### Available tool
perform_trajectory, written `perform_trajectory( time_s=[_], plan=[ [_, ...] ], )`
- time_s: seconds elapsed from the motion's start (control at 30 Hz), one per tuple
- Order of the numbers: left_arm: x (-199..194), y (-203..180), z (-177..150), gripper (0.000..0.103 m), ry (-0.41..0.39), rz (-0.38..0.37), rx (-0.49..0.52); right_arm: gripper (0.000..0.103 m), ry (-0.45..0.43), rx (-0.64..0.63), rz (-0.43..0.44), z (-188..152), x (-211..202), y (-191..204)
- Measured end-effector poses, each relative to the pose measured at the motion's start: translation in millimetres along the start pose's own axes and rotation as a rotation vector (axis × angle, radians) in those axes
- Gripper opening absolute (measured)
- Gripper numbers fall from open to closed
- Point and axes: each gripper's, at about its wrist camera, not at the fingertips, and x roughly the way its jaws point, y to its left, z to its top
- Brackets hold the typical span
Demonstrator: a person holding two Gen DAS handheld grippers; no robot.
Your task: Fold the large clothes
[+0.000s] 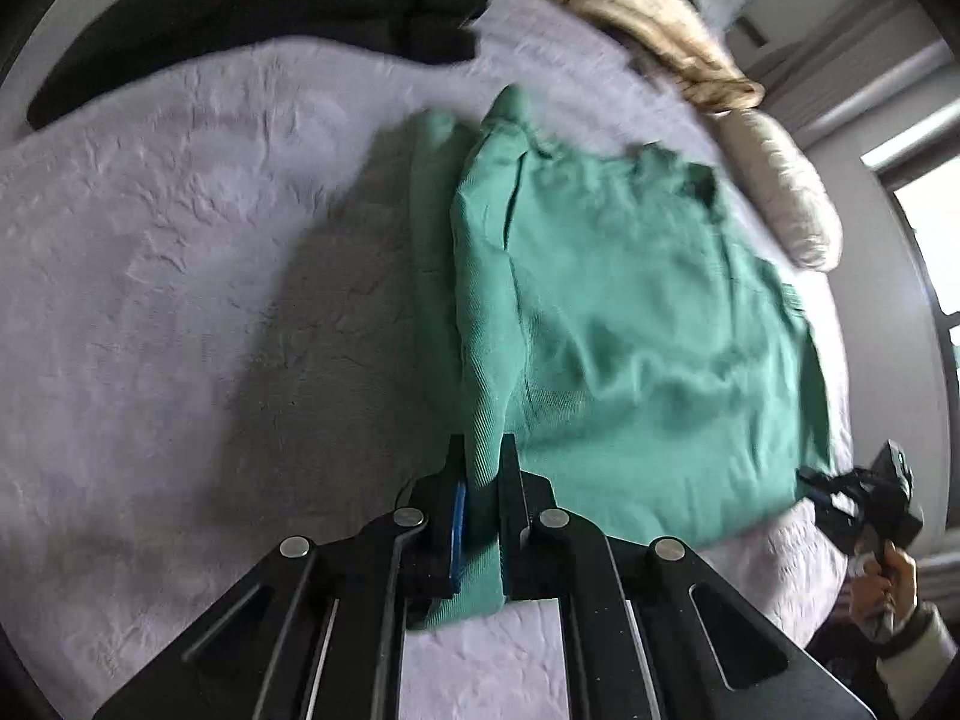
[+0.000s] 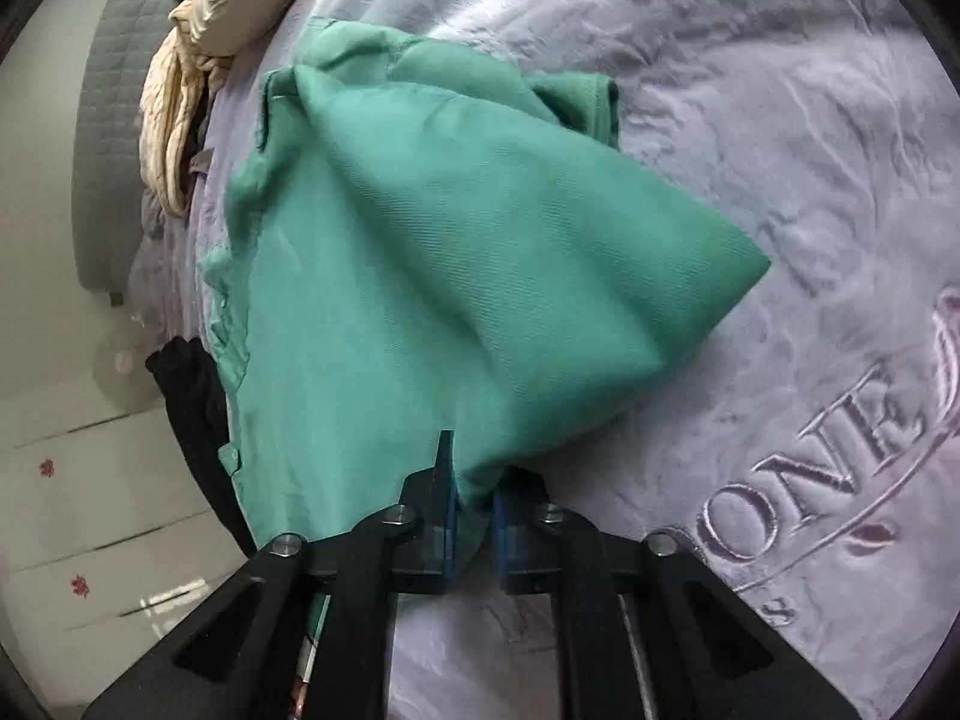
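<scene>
In the left wrist view, the left gripper [image 1: 483, 468] was clenched on a bunched edge of the green garment [image 1: 630, 312], which lay partly folded on the pale grey bedspread [image 1: 180, 276]. A black garment [image 1: 252, 18] and a cream puffer jacket [image 1: 648, 18] lay at the bed's far side. The right gripper [image 1: 864, 495] appeared at the garment's other corner.

In the right wrist view, the right gripper [image 2: 477, 483] pinched the green garment [image 2: 456, 252], lifting it into a tented fold above the bedspread [image 2: 780, 150], which bore embossed lettering [image 2: 840, 456].
</scene>
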Motion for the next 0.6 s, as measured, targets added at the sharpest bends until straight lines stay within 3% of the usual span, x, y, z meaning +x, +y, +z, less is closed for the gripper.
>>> perform_trajectory(
  time_s=[0.03,0.1,0.2,0.3,0.37,0.47,0.6],
  plan=[
    [-4,0,-7,0.009,-0.002,0.002,0.01,0.009,0.0,-0.091,-0.029,-4,-7,9],
    [6,6,-20,0.006,0.041,0.054,0.029,0.009,0.01,-0.146,-0.079,-6,-9,7],
    [33,23,-31,0.005,0.099,0.095,-0.02,0.01,0.041,-0.116,-0.124,-1,9,-7],
    [42,26,-38,0.005,0.094,0.104,-0.039,0.01,0.044,-0.124,-0.132,1,12,-13],
    [35,21,-42,0.005,0.092,0.133,-0.005,0.012,0.056,-0.147,-0.14,2,8,-12],
    [20,20,-47,0.005,0.096,0.159,0.009,0.024,0.099,-0.168,-0.174,-3,-5,-10],
    [-7,13,-45,0.005,0.049,0.188,0.003,0.024,0.03,-0.285,-0.208,-13,-40,4]
  ],
)
